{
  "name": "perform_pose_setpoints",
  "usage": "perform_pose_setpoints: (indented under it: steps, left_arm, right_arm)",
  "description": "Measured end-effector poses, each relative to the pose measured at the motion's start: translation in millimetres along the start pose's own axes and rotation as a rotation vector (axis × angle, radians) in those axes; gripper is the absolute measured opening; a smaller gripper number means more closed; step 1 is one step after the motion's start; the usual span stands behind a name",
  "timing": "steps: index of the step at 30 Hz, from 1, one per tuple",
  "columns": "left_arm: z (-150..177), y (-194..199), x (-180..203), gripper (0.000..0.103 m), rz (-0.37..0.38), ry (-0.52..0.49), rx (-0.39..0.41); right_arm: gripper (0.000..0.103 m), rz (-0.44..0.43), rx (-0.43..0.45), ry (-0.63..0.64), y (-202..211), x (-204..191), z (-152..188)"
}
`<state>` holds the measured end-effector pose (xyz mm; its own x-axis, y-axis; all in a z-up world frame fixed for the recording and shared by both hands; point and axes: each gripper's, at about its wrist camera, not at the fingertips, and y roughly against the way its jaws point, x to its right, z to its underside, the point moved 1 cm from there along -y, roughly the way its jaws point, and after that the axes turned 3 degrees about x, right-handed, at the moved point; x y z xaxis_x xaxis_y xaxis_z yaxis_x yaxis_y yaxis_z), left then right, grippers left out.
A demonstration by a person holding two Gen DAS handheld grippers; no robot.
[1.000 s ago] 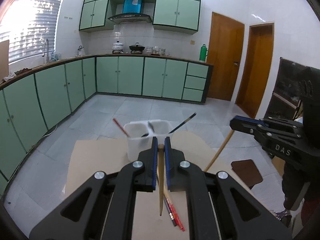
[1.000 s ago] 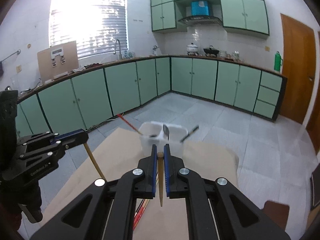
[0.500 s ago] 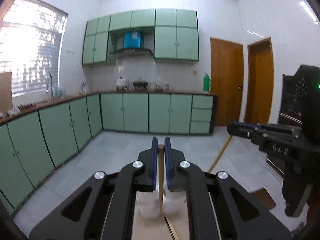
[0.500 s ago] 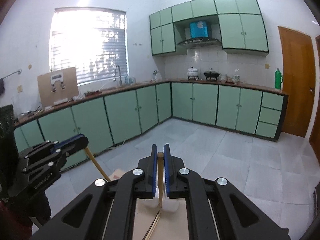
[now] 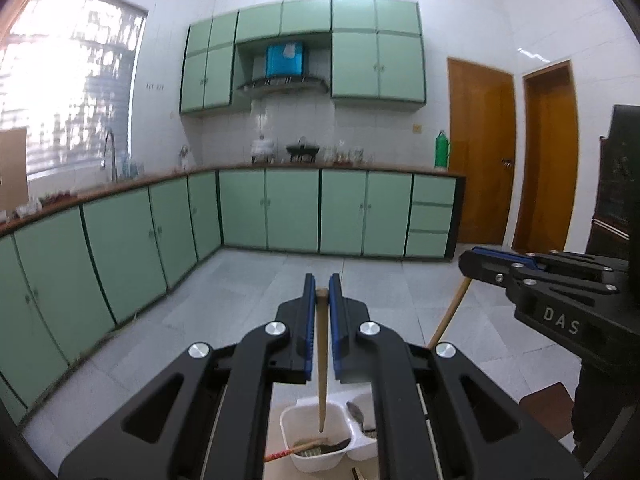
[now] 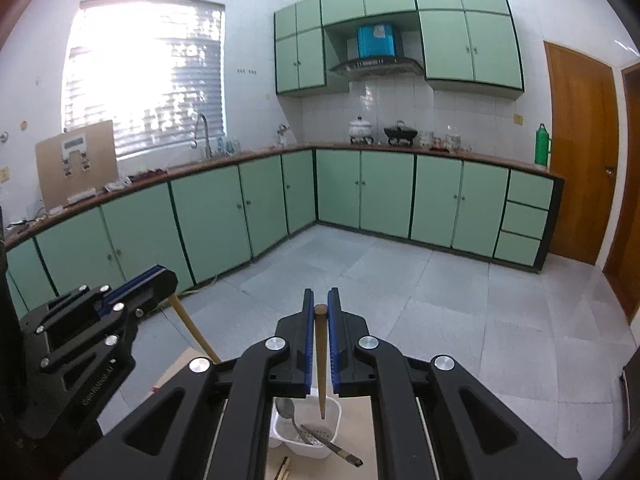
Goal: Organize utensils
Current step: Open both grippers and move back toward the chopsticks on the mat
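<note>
My left gripper (image 5: 321, 292) is shut on a wooden chopstick (image 5: 321, 360) that hangs tip-down over the left compartment of a white two-part utensil holder (image 5: 304, 424). A red chopstick (image 5: 280, 455) and a spoon (image 5: 355, 412) lie in the holder. My right gripper (image 6: 319, 306) is shut on another wooden chopstick (image 6: 320, 368), tip-down over the holder's right compartment (image 6: 330, 412), which holds a spoon (image 6: 288, 410) and a dark utensil (image 6: 340, 450). Each gripper shows in the other's view, left (image 6: 160, 280) and right (image 5: 472, 258).
The holder stands on a tan tabletop (image 6: 360, 432) with loose chopsticks (image 6: 283, 467) beside it. Green kitchen cabinets (image 5: 280, 212) line the far walls across a grey tiled floor. Wooden doors (image 5: 480, 156) are at the right. A brown stool (image 5: 544, 404) sits low right.
Both grippers have risen and moved forward over the holder, each still holding its chopstick. The holder has slid from ahead of the fingers to beneath them.
</note>
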<state>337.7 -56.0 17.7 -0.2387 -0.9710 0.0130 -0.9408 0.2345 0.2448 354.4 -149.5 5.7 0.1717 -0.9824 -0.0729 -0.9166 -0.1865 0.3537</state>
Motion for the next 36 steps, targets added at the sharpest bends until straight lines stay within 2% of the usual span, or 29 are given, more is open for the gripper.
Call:
perform_pose_setpoints:
  steps: [8, 11, 17, 19, 20, 21, 22, 28, 36]
  left_arm:
    - [24.4, -20.9, -10.9, 0.008, -0.010, -0.016, -0.080]
    - [29.1, -12.5, -16.5, 0.010, -0.003, -0.008, -0.085]
    - [28.7, 20.4, -23.5, 0.030, 0.003, 0.006, -0.062]
    - [30.8, 36.3, -23.6, 0.045, -0.014, 0.001, -0.056]
    - [32.8, 44.3, -22.5, 0.048, -0.013, 0.005, -0.050]
    - [36.7, 56.5, -23.9, 0.055, -0.008, 0.013, -0.042]
    - [40.0, 63.9, -23.2, 0.060, -0.011, 0.016, -0.041]
    - [74.7, 114.8, -23.6, 0.072, -0.032, 0.025, -0.040]
    - [139.8, 158.0, -27.1, 0.076, -0.065, 0.015, -0.119]
  right_arm:
    - [0.009, -0.018, -0.075, -0.031, -19.1, 5.5, 26.3]
    - [0.024, -0.006, -0.071, -0.037, -11.1, 11.4, 29.1]
    - [0.053, 0.026, -0.015, -0.059, 28.9, 21.9, 32.5]
    - [0.061, 0.033, 0.004, -0.058, 44.8, 22.4, 36.8]
    - [0.068, 0.037, 0.009, -0.056, 51.8, 21.8, 39.3]
    - [0.073, 0.041, 0.017, -0.055, 60.1, 21.5, 43.0]
    - [0.075, 0.041, 0.025, -0.053, 68.0, 21.0, 46.9]
    - [0.090, 0.049, 0.040, -0.055, 119.2, 15.2, 94.8]
    - [0.097, 0.072, -0.005, -0.080, 154.1, 0.6, 165.5]
